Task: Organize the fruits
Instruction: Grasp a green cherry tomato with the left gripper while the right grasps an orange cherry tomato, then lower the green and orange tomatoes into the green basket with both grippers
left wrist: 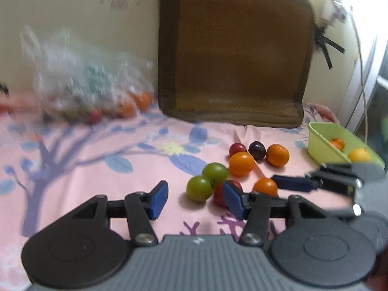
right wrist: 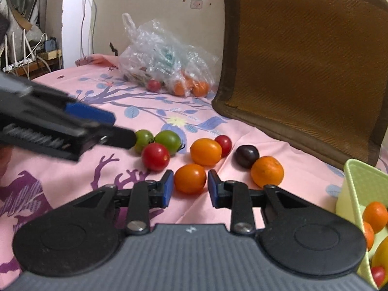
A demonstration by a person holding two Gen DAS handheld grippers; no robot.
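Loose fruits lie on the pink flowered cloth (right wrist: 72, 169): two green tomatoes (right wrist: 168, 141), a red tomato (right wrist: 155, 156), a small red one (right wrist: 223, 144), two orange tomatoes (right wrist: 205, 151), a dark plum (right wrist: 247, 156) and a tangerine (right wrist: 267, 171). My right gripper (right wrist: 190, 188) is open, its blue pads on either side of the nearest orange tomato (right wrist: 190, 178), apart from it. My left gripper (left wrist: 195, 197) is open and empty, just left of the green tomatoes (left wrist: 199, 188); it shows at left in the right wrist view (right wrist: 101, 123). A light green basket (right wrist: 359, 189) at right holds several fruits.
A clear plastic bag (right wrist: 165, 58) with more fruit lies at the back of the cloth. A brown woven cushion (right wrist: 303, 60) leans against the wall behind the fruits. Cables and routers (right wrist: 21, 55) sit at far left beyond the cloth edge.
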